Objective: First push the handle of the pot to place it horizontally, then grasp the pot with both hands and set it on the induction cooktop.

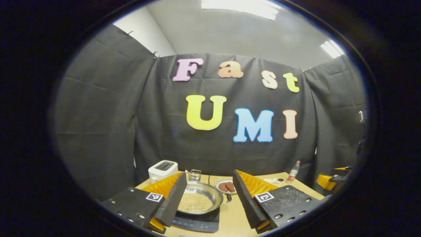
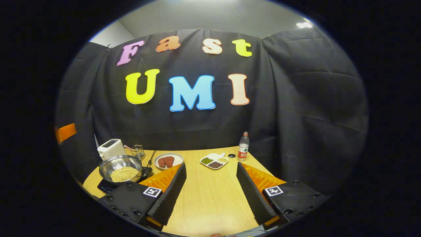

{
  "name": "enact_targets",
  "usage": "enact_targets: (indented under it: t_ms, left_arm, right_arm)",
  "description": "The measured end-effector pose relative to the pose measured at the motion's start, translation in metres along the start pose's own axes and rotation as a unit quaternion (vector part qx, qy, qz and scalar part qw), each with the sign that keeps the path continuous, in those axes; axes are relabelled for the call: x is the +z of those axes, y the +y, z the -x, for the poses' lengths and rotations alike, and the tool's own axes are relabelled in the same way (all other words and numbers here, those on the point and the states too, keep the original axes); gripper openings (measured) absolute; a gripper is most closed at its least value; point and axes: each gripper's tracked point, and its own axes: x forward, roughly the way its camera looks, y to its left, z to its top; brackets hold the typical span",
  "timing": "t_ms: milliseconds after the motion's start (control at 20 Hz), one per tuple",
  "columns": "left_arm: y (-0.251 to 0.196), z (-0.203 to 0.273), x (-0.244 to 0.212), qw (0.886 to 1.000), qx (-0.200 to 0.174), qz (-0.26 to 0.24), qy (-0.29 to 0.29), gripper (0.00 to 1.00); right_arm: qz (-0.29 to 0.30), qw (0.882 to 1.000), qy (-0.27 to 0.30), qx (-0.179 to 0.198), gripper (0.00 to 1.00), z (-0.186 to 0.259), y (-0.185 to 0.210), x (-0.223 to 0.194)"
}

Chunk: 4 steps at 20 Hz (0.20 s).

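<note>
Item 1, pot (image 1: pixel 199 197): a shiny steel pan holding a layer of pale beans, sitting on the induction cooktop (image 1: pixel 197 222) at the 6 o'clock edge of your left gripper view. Its short dark handle (image 1: pixel 227 197) points toward 3 o'clock. In your right gripper view the same pot (image 2: pixel 121 168) sits at 8 o'clock on the table (image 2: pixel 207 194), with the cooktop's (image 2: pixel 106 187) dark corner showing under it.

Item 2, left gripper (image 1: pixel 210 200): your fingers stand wide apart and hold nothing. The left finger (image 1: pixel 171 200) overlaps the pot's near rim in the picture; whether it touches the rim cannot be told. The right finger (image 1: pixel 245 200) stands just right of the handle, apart from it.

Item 3, right gripper (image 2: pixel 212 194): fingers wide apart over bare tabletop, gripping nothing, well apart from the pot.

Item 4, surroundings: a plate with two reddish-brown pieces (image 2: pixel 168 160) at 1 o'clock from the pot; a white toaster (image 2: pixel 111 148) and a small glass container (image 2: pixel 138 151) behind it; a divided dish of grains (image 2: pixel 214 161) and a bottle (image 2: pixel 243 146) farther right.

Item 5, hard to make out: the cooktop's panel is partly cut off at the lower edge of both views; the glass container's contents are too small to tell.
</note>
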Motion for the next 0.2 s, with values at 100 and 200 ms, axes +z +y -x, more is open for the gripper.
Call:
enact_targets:
  t_ms: [100, 200]
  left_arm:
    - [-0.009, 0.020, 0.008, 1.000, 0.008, 0.011, -0.006, 0.82]
    - [-0.015, 0.039, 0.016, 1.000, 0.016, 0.002, -0.021, 0.82]
  right_arm:
    - [0.006, 1.000, -0.010, 0.008, 0.98, 0.011, -0.010, 0.007]
    - [0.010, 1.000, -0.025, 0.016, 1.00, 0.025, -0.020, 0.014]
